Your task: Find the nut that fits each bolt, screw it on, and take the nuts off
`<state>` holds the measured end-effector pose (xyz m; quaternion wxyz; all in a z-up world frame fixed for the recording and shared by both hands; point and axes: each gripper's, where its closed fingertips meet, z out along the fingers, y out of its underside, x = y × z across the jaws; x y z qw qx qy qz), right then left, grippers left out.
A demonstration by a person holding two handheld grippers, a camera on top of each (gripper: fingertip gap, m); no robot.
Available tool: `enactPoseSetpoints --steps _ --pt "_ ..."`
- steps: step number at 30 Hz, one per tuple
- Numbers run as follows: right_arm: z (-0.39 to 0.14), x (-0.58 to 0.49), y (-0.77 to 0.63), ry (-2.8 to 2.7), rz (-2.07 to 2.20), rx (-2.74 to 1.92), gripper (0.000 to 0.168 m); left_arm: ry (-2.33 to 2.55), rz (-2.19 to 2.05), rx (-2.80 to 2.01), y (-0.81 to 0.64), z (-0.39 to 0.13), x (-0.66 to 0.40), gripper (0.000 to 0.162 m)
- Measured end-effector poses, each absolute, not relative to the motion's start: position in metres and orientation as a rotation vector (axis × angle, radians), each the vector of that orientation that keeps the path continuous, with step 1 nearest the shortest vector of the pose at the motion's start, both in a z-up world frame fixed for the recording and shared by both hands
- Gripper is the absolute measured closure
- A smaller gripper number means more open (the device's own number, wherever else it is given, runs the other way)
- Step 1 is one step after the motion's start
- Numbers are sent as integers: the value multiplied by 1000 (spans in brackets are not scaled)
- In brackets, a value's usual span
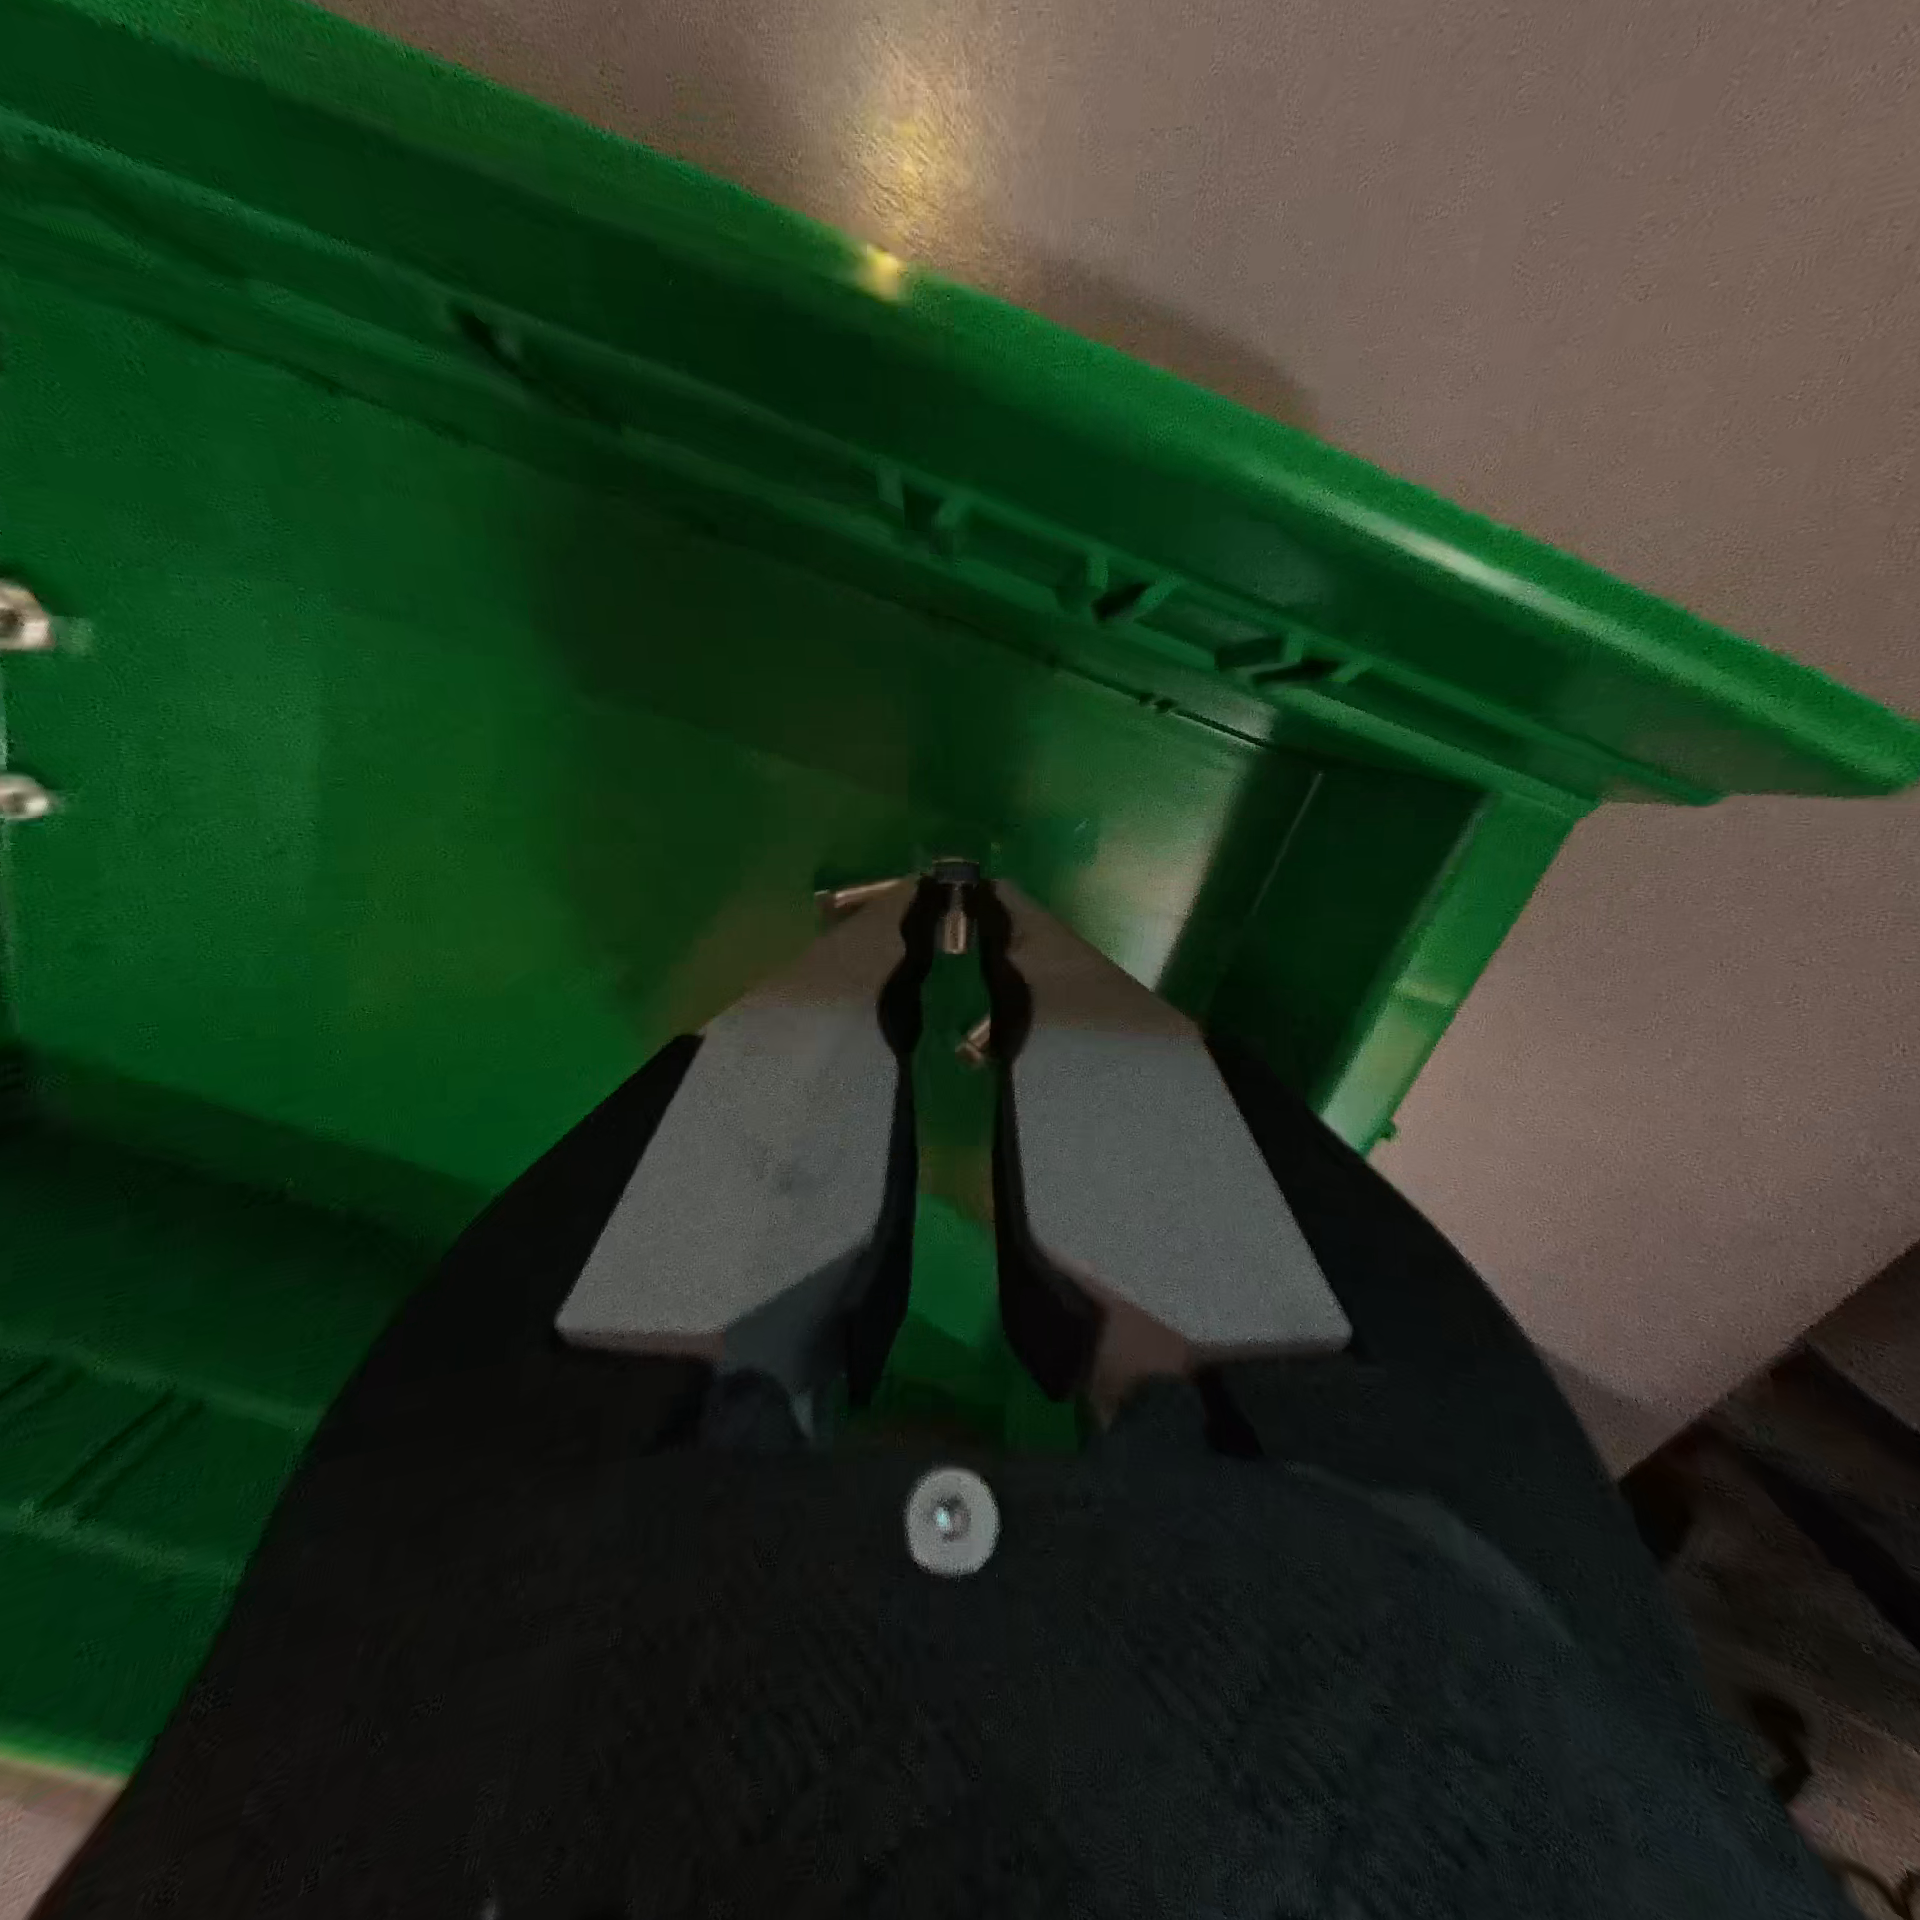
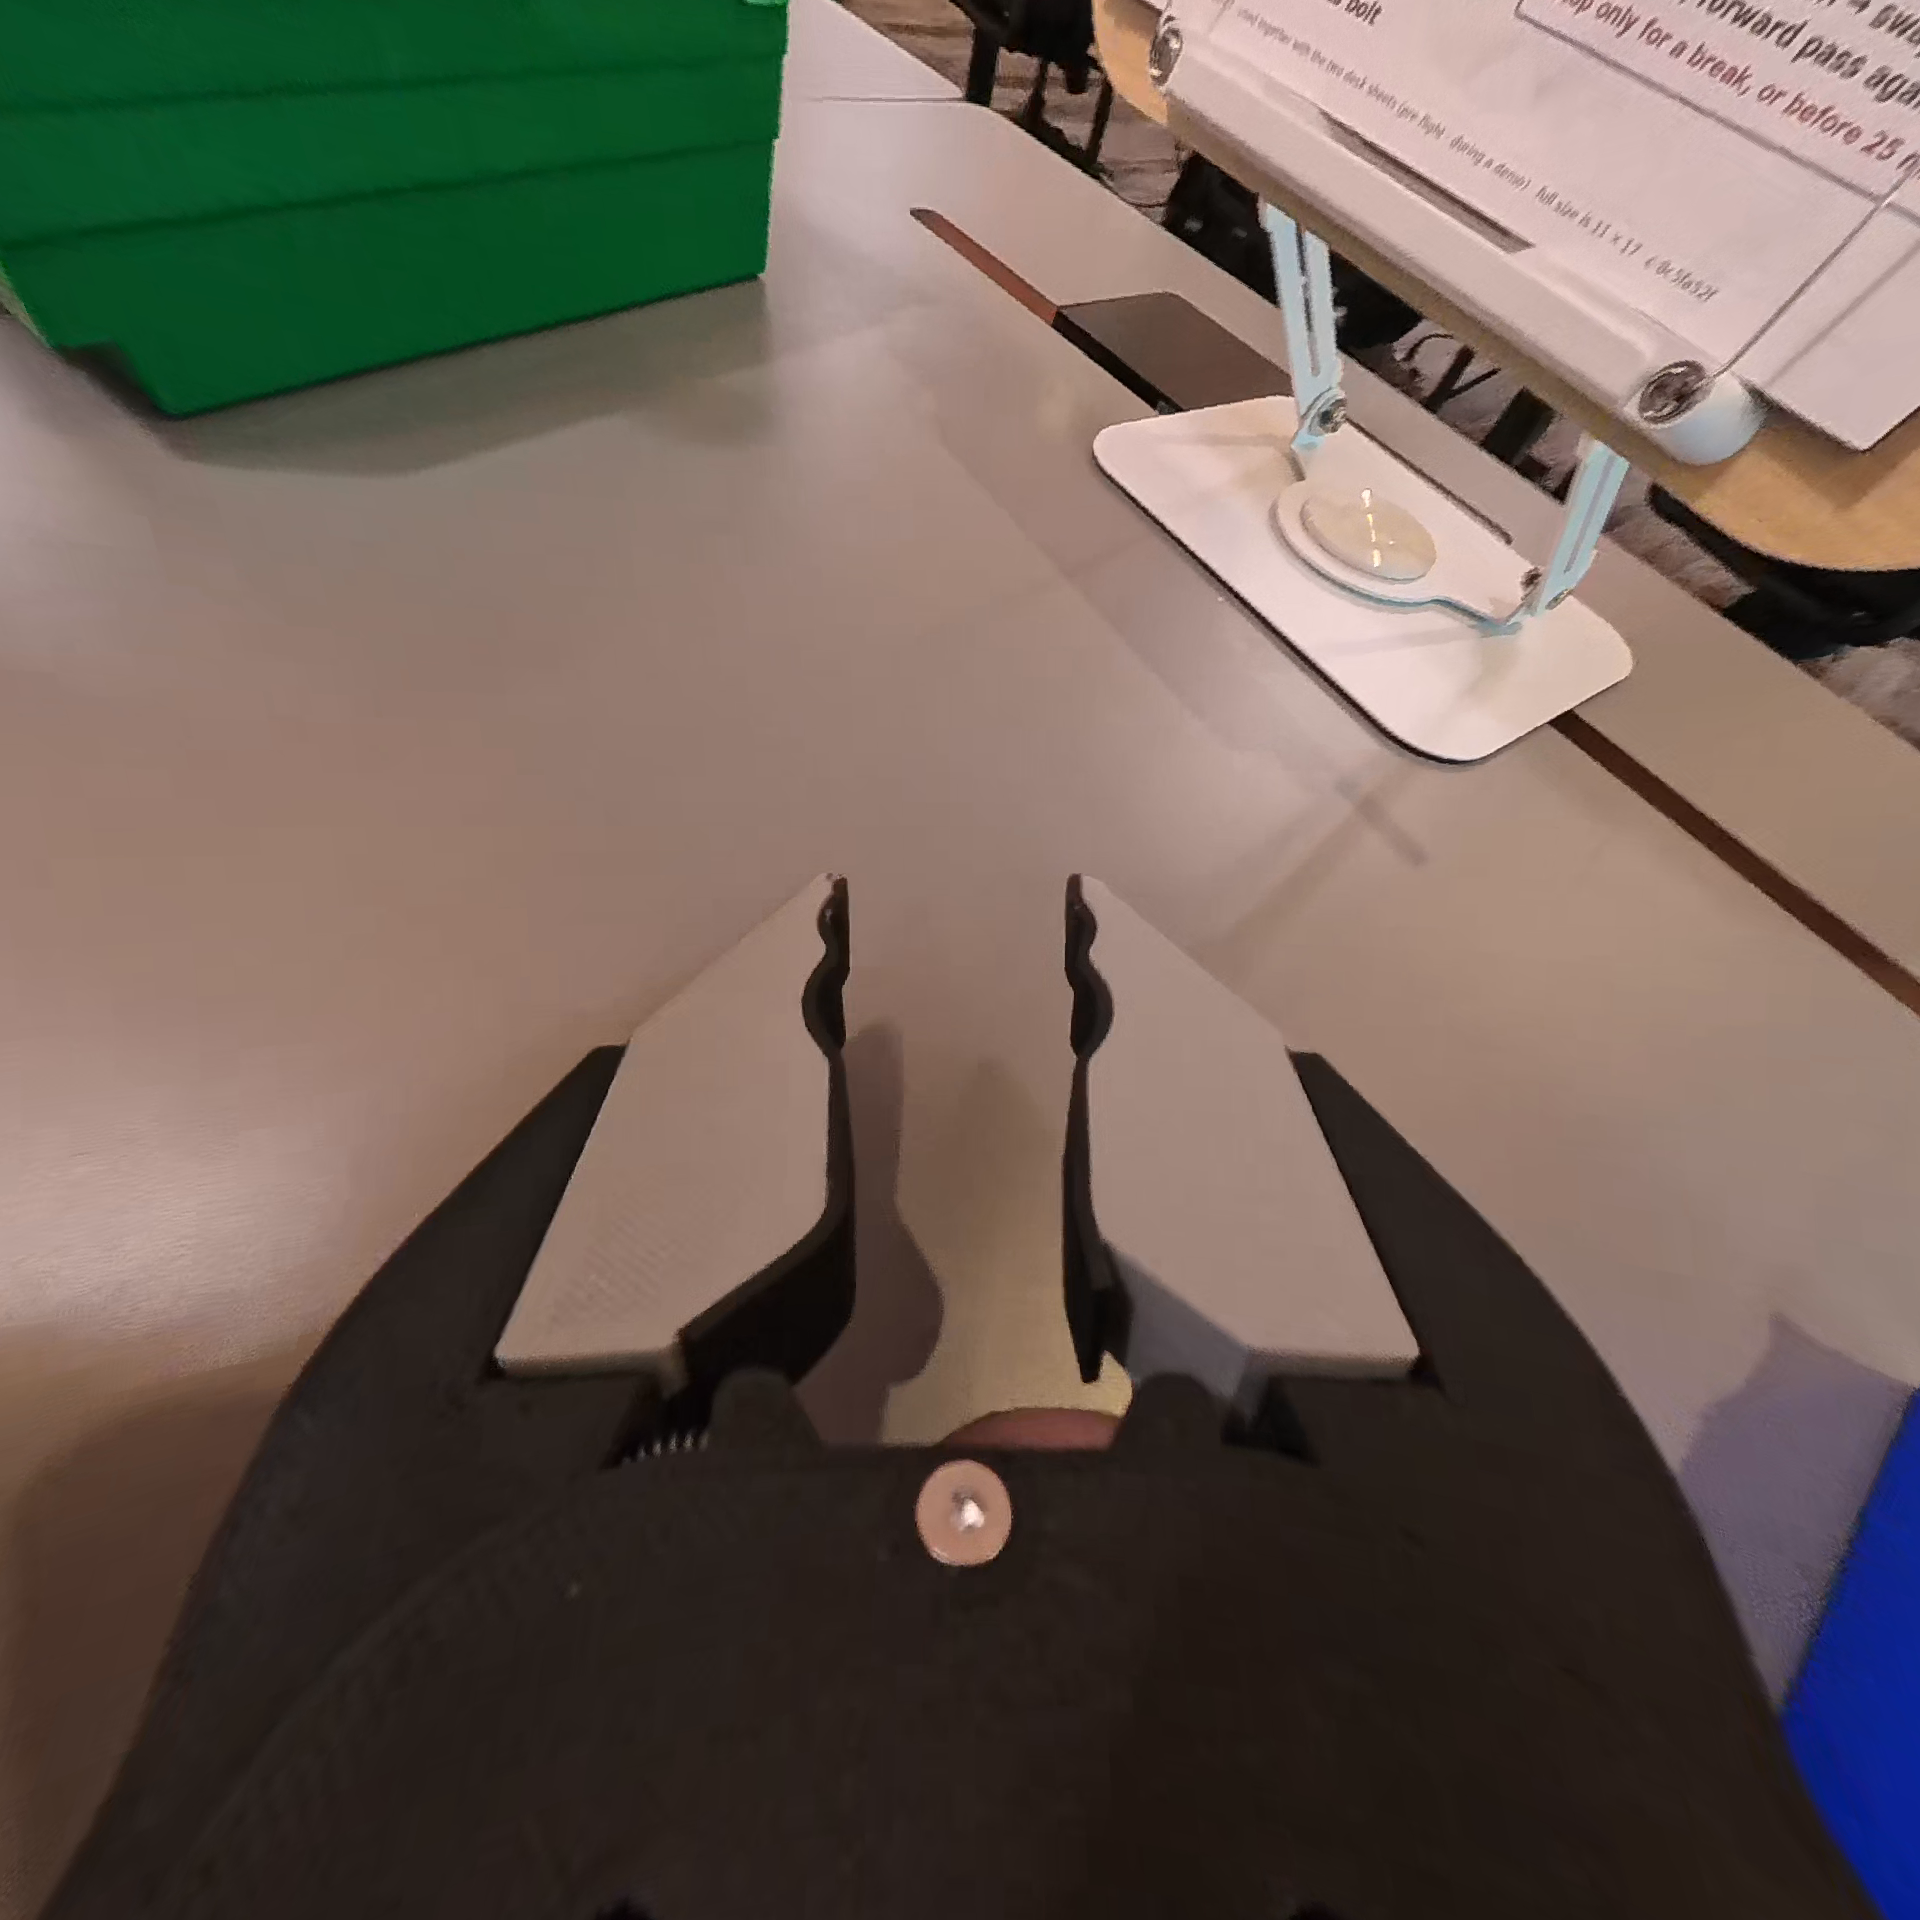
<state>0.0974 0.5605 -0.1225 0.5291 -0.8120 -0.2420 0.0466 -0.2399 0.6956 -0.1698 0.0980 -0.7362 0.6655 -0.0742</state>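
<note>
In the left wrist view my left gripper [image 1: 954, 914] reaches into a green bin [image 1: 416, 831]. Its fingertips are closed on a small silver bolt [image 1: 954, 928] with a dark head, near the bin's far wall. Two more small bolts lie close by, one to the left of the tips [image 1: 854, 896] and one under the right finger [image 1: 975, 1044]. The picture is blurred. In the right wrist view my right gripper [image 2: 956, 904] is open and empty, held over the bare grey table [image 2: 520, 727].
The green bin [image 2: 395, 208] stands at the table's far left in the right wrist view. A white stand [image 2: 1351, 582] holding printed sheets stands at the far right. A blue object [image 2: 1870, 1662] sits at the right edge. Silver parts [image 1: 23, 629] show at the left edge inside the bin. The left gripper's tips are roughly 35 centimeters from the right gripper's.
</note>
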Motion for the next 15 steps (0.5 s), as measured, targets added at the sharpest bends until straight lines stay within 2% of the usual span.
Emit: enactPoseSetpoints --steps 3,6,8,10,15 --pt "-125 84 557 -600 202 -1955 129 1799 -213 -2078 707 -114 -231 157" --pt "-124 73 554 -645 215 -1948 129 1719 -401 -1851 676 -51 -189 157" --pt "-125 68 551 -679 215 -1950 128 1807 -518 -1719 631 -41 -149 157" --pt "-122 65 549 -698 203 -1941 129 1950 -541 -1635 588 -63 -105 157" --pt "-114 71 546 -679 212 -1928 129 2366 -406 -1590 526 -185 -27 157"
